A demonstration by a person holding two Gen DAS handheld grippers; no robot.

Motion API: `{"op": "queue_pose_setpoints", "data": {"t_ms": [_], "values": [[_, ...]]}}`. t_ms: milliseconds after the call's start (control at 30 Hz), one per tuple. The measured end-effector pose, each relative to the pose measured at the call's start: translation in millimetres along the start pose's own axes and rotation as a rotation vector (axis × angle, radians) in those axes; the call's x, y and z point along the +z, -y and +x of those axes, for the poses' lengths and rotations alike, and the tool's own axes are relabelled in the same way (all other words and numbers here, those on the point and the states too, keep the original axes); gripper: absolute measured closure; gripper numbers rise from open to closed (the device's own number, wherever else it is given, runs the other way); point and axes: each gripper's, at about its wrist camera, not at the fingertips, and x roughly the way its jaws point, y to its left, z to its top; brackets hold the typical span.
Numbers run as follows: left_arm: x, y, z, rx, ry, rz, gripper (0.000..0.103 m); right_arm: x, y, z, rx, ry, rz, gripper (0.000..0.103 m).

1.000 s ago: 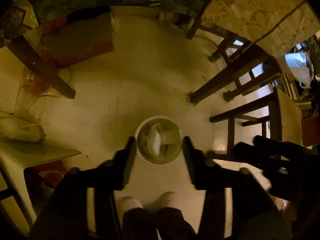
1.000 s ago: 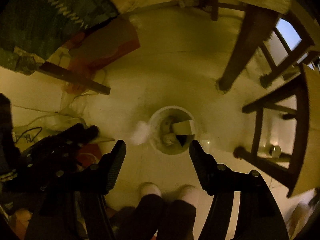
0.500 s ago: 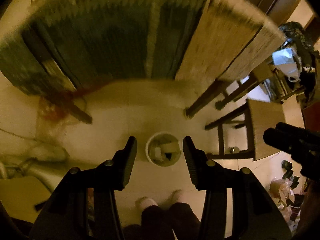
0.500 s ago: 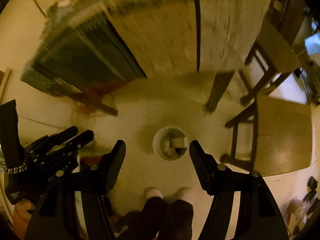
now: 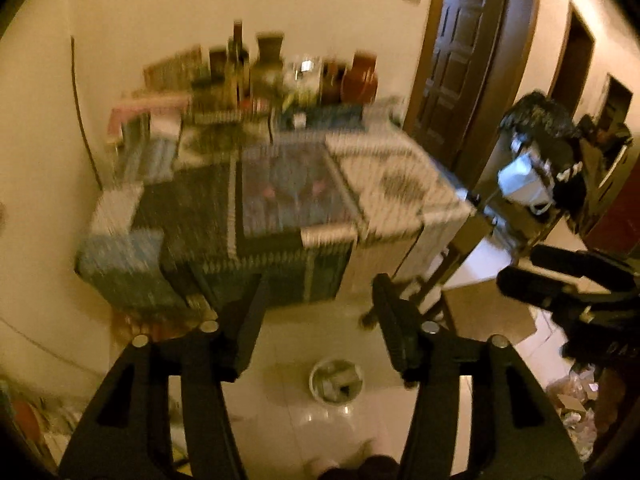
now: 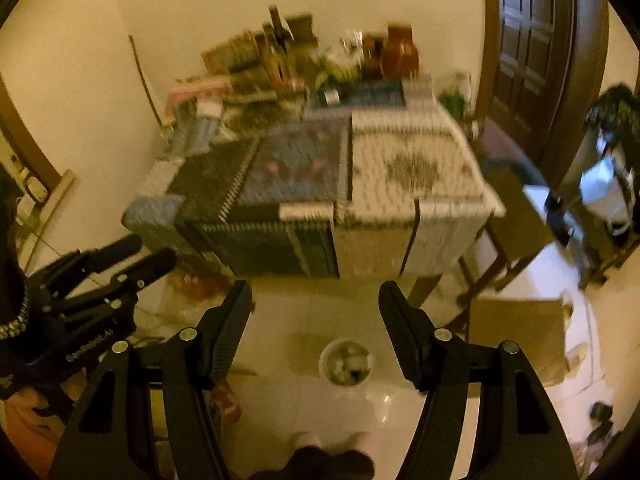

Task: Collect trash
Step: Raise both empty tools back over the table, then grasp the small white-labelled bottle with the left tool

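A small white trash bin (image 5: 336, 381) with crumpled paper and scraps inside stands on the pale floor, far below both grippers; it also shows in the right wrist view (image 6: 346, 362). My left gripper (image 5: 320, 292) is open and empty, raised high and facing the table. My right gripper (image 6: 316, 294) is open and empty too, level with the left. Each gripper shows at the edge of the other's view, the right one (image 5: 560, 280) and the left one (image 6: 100, 276). Both views are blurred.
A table (image 5: 288, 200) under a patterned cloth carries bottles, jars and boxes (image 5: 276, 80) at its back. A wooden stool (image 6: 516, 332) stands right of the bin. A dark door (image 5: 460, 60) is at right. My feet (image 6: 328, 440) are on the floor.
Both grippers have risen and tilted up from looking straight down at the bin to facing the table. The bin has shrunk and slid to the bottom of both views. Both stayed open.
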Motion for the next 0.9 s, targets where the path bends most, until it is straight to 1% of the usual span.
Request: {"op": "queue_pose_setpoints", "data": {"t_ms": [67,167,267,367,500,533,633,800,833,867,900], "values": [[12,-1,-21,-0.007,0.062,0.006,0.041,7,-6,-11,-0.012,0.037,-0.012,0.041],[28,-3,-36,-0.004,0.108,0.005,0.037,21,-6,-25,-0.023,0.081,-0.021,0.041],[47,-6,-39,-0.007,0.133,-0.003,0.036,36,0,-33,-0.038,0.133,-0.027,0.040],[61,-7,-33,-0.003,0.152,-0.018,0.034,56,11,-37,-0.058,0.195,-0.024,0.036],[91,-3,-15,0.021,0.175,-0.033,0.034,88,33,-34,-0.035,0.257,-0.016,0.034],[97,-2,-10,0.028,0.177,-0.036,0.034,98,40,-31,-0.032,0.266,-0.018,0.032],[125,6,12,0.040,0.177,-0.041,0.031,122,57,-25,-0.039,0.288,-0.021,0.028],[166,20,51,0.078,0.158,-0.046,0.030,158,87,-5,-0.012,0.275,-0.035,0.027],[171,21,57,0.083,0.157,-0.054,0.028,166,93,2,0.000,0.268,-0.039,0.027],[178,23,67,0.088,0.153,-0.066,0.023,171,99,8,0.009,0.261,-0.041,0.027],[182,24,73,0.092,0.152,-0.076,0.021,175,103,13,0.014,0.255,-0.041,0.027]]}}
